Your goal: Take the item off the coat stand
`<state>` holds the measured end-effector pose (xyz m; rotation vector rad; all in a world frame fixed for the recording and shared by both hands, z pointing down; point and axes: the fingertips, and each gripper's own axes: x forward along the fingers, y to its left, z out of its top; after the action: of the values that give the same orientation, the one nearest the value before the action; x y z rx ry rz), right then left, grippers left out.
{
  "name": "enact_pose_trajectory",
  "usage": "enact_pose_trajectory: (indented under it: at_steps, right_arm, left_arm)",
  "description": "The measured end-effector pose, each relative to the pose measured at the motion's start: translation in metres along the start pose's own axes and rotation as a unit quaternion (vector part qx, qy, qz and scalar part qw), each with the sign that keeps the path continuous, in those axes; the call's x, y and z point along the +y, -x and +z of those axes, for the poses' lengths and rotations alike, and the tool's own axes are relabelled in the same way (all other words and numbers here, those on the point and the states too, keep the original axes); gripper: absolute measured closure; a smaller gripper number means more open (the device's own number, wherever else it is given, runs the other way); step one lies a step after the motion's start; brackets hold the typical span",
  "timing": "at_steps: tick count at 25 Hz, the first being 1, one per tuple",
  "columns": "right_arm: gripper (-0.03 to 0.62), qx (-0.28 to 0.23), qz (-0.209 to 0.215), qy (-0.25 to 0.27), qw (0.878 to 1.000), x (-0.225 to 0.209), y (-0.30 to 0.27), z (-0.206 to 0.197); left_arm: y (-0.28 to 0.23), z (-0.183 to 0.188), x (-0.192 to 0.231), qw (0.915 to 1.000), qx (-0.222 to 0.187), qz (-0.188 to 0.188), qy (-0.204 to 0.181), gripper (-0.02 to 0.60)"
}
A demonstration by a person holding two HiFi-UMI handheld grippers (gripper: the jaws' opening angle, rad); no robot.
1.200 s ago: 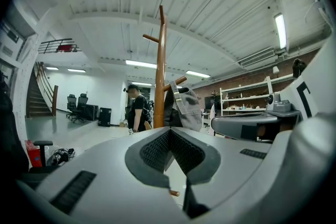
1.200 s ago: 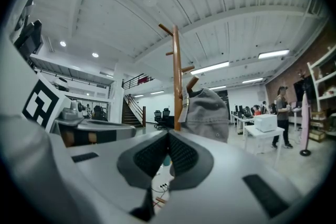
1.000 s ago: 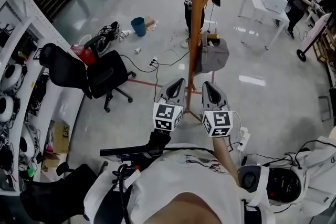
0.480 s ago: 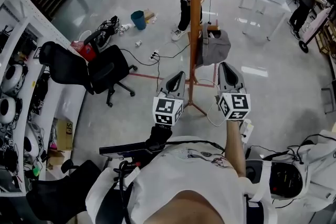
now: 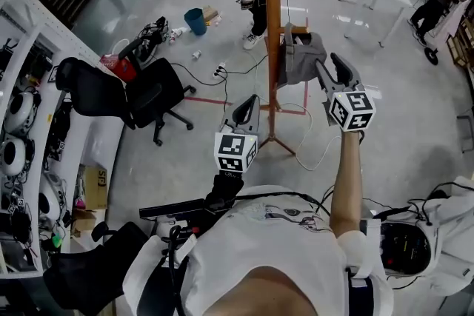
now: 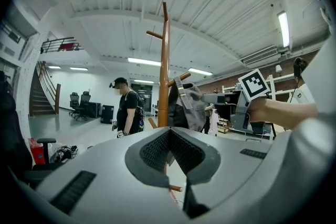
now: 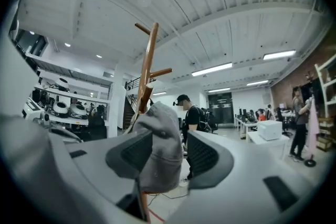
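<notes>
Okay, grey cap (image 5: 302, 59) hangs on a side peg of the wooden coat stand (image 5: 272, 18), right of the pole. Right gripper (image 5: 331, 70) is raised to it, jaws opening, cap between them, not clamped. Left gripper (image 5: 245, 113) is held lower, left of the pole, jaws together, empty.

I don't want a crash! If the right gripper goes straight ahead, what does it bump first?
Most likely the grey cap hanging on the coat stand: it sits right between the right gripper's opening jaws.
</notes>
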<state>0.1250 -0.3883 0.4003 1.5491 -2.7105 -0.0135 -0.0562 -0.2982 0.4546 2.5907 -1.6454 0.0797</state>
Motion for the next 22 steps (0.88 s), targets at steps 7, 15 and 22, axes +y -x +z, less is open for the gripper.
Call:
enact_pose_trajectory:
  at_steps: [7, 15, 22]
  right_arm:
    - [0.404, 0.021, 0.071, -0.038, 0.997, -0.007, -0.023, -0.005]
    - [0.574, 0.026, 0.108, -0.021, 0.994, 0.010, -0.025, -0.007]
    - [0.577, -0.020, 0.083, -0.012, 0.996, 0.010, -0.003, 0.025]
  left_arm:
    - [0.007, -0.001, 0.007, 0.9999, 0.000, 0.014, 0.001, 0.578]
    - [0.013, -0.005, 0.014, 0.9996, 0.002, 0.029, 0.006, 0.578]
    - [0.013, -0.008, 0.011, 0.9995, 0.004, 0.029, 0.007, 0.579]
